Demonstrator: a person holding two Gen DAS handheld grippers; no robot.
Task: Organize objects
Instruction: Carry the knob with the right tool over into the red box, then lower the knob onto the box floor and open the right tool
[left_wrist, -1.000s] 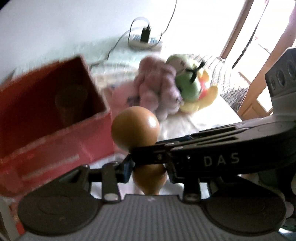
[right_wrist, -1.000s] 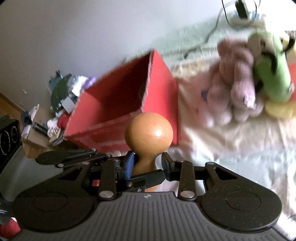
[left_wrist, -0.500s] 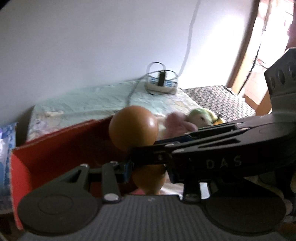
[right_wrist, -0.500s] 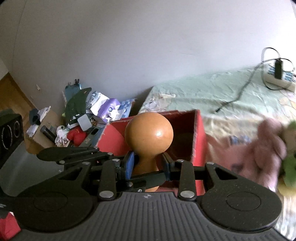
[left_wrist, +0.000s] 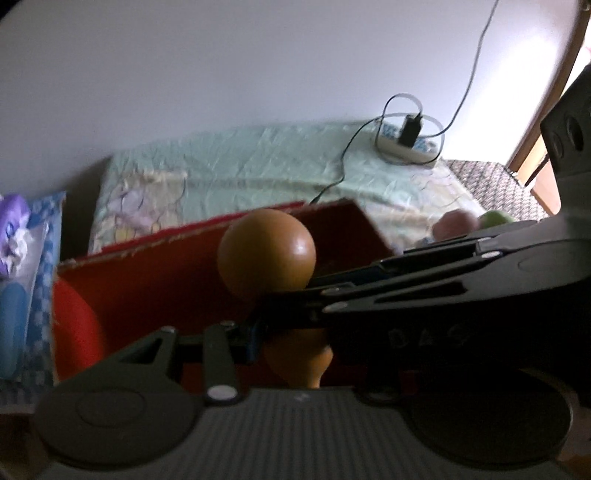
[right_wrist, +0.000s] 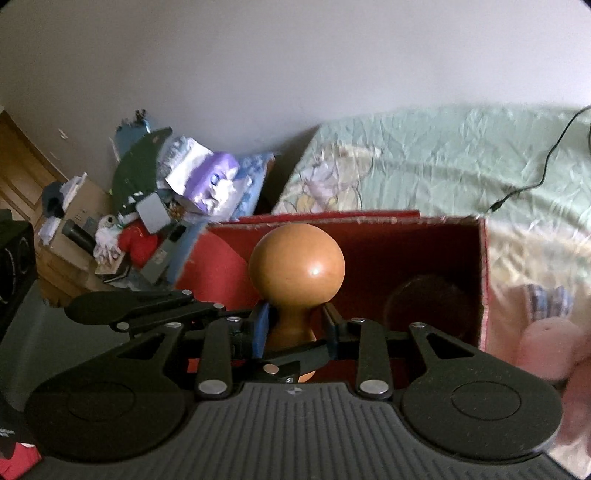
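wooden knob (right_wrist: 296, 275) — both grippers' fingers (right_wrist: 263, 326) clamping, red box (right_wrist: 484, 258) behind

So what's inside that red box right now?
In the right wrist view, the red box holds one dark round thing near its right wall, too shadowed to identify. The wooden knob and both grippers cover the box's near part, so anything there is unseen.

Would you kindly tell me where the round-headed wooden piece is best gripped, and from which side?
Grip the round-headed wooden piece at its narrow neck, just under the ball, coming from the side with one finger on each flank. The neck is its thinnest part, and the ball above and the flare below should stop it slipping.
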